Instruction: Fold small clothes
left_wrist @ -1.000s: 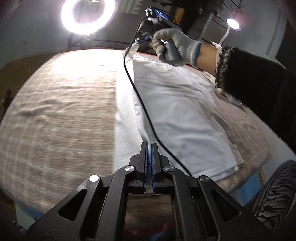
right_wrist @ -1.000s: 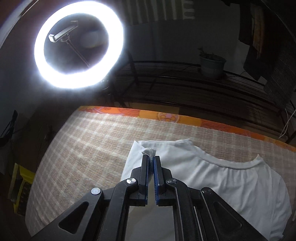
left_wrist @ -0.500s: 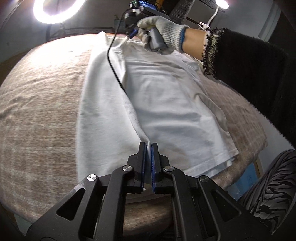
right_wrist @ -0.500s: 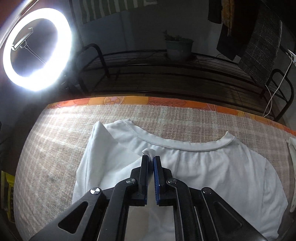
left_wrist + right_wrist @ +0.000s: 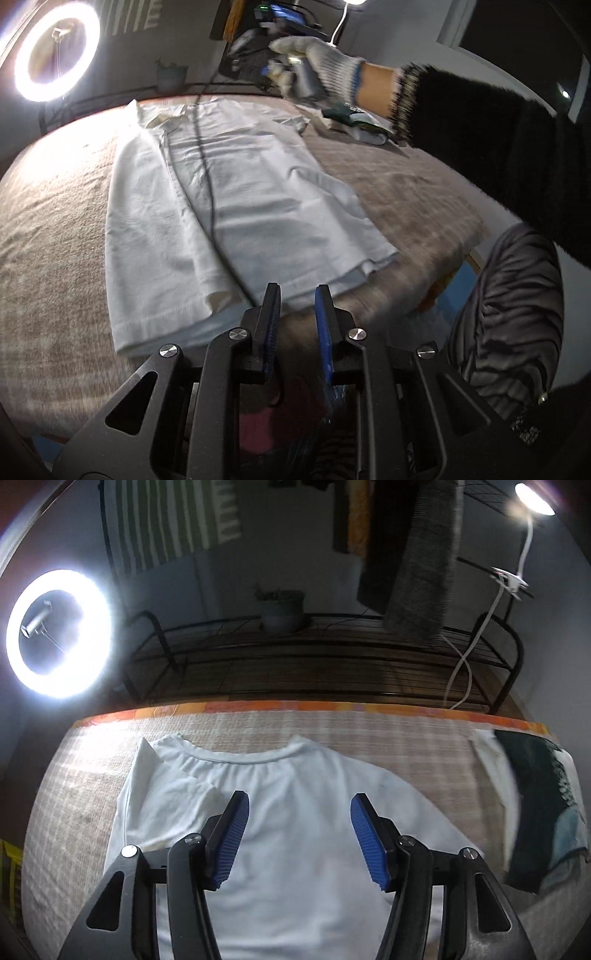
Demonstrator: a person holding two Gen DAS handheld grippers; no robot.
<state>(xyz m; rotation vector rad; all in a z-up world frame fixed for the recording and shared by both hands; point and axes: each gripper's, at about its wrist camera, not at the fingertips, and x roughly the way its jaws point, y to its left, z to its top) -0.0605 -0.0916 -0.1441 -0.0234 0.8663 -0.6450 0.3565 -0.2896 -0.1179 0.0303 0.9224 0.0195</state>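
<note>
The bed cover (image 5: 55, 236) carries a white shirt (image 5: 236, 206) spread flat, one long side already folded over onto the middle. The shirt stretches ahead of the left gripper (image 5: 296, 301), its hem just past the tips; the collar end lies under and beyond the right gripper (image 5: 299, 814). Both pairs of jaws stand spread and hold nothing. I'd say the first lengthwise fold is laid; next, both must pinch the far side's edge. A cable (image 5: 207, 173) trails across the cloth.

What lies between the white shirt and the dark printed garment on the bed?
Only bare checked bedcover separates the white shirt from the dark printed garment; the right wrist view shows it.
</note>
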